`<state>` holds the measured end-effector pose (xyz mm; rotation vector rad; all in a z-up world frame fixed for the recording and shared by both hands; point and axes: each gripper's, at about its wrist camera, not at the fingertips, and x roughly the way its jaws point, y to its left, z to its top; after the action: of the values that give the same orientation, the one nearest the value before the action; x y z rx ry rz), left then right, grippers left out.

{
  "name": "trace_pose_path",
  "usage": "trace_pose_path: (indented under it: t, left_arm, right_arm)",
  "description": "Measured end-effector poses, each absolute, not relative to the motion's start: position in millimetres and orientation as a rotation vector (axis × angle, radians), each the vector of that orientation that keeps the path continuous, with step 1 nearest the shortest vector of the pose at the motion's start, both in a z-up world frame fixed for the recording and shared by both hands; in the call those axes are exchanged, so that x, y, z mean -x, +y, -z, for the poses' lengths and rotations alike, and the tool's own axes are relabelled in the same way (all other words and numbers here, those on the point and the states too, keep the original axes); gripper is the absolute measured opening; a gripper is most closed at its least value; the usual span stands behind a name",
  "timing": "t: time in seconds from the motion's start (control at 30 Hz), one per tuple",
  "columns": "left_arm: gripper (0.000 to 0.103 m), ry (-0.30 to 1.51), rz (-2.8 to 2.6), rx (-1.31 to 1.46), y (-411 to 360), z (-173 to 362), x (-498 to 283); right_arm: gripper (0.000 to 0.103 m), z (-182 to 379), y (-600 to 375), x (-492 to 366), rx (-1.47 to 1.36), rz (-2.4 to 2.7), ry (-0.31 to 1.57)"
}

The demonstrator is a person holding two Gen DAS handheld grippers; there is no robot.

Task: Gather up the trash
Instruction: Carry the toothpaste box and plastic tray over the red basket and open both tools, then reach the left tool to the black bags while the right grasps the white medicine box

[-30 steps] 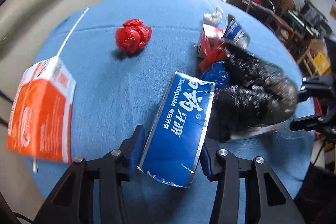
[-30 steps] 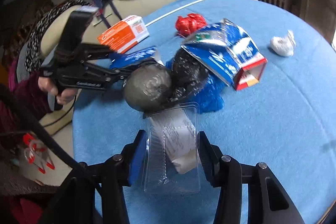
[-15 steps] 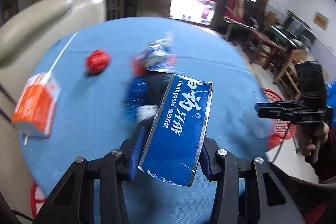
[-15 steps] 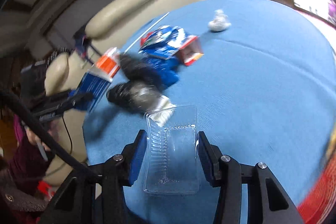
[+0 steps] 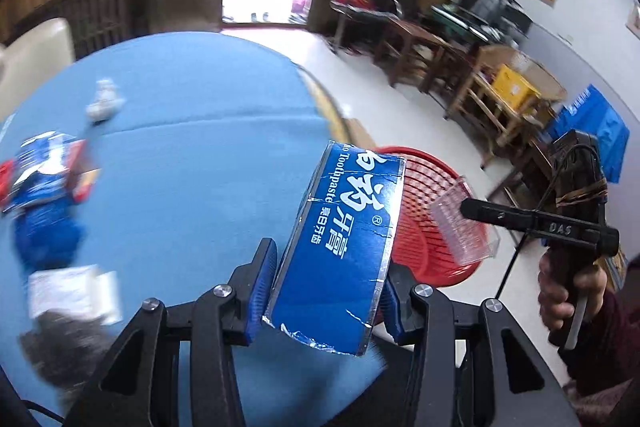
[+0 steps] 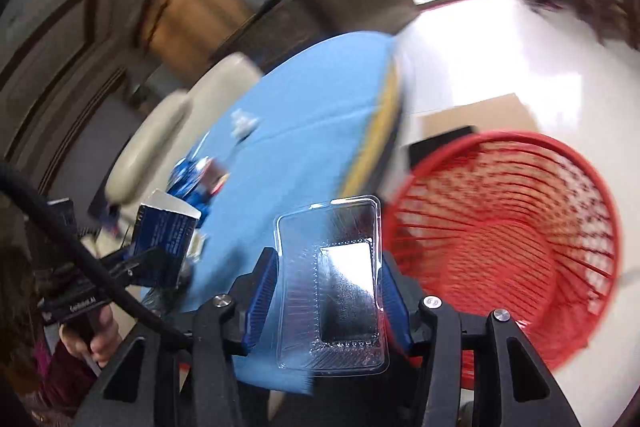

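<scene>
While both hands are loaded, I'd call this the carry-to-bin step. My left tool (image 5: 324,301) is clamped on a blue toothpaste box (image 5: 340,251), held up past the edge of the table (image 5: 200,155), with the red basket (image 5: 436,223) on the floor just beyond it. My right tool (image 6: 326,301) has its pads pressed against a clear plastic tray (image 6: 332,283), which sits near the basket rim in the right wrist view (image 6: 504,239) but doesn't look to be over the opening yet. Next, I figure, each piece needs swinging over the basket mouth before the pads let go. More trash is left on the table: a white wad (image 5: 105,103) and a blue and red wrapper pile (image 5: 44,175).
</scene>
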<state>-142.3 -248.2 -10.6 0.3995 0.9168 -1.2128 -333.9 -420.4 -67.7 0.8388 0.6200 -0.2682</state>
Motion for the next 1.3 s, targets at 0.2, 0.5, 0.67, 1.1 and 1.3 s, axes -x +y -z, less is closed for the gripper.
trace_pose_path:
  t: [0.2,0.5,0.67,1.1,1.3]
  left_arm:
    - [0.050,0.947,1.276,-0.511,-322,29,193]
    - [0.063,1.001,1.257,-0.569,-355,49,205]
    - [0.064,0.934,1.197,-0.560,-317,33,203]
    - [0.081,0.737,0.793,-0.366,-133,-26,147]
    - [0.085,0.788,0.600,-0.231,-60,-18,86]
  right_arm:
    - [0.058,93,-456,380,-0.943,0.361,0.592]
    - [0.067,112,-482,418,-1.046,0.442,0.569]
    - [0.067,107,-482,424,-1.022,0.443,0.543]
    - [0.067,64,-426,346,-0.883,0.265,0.545]
    - [0.067,55,-390,294,-0.828,0.170,0.597]
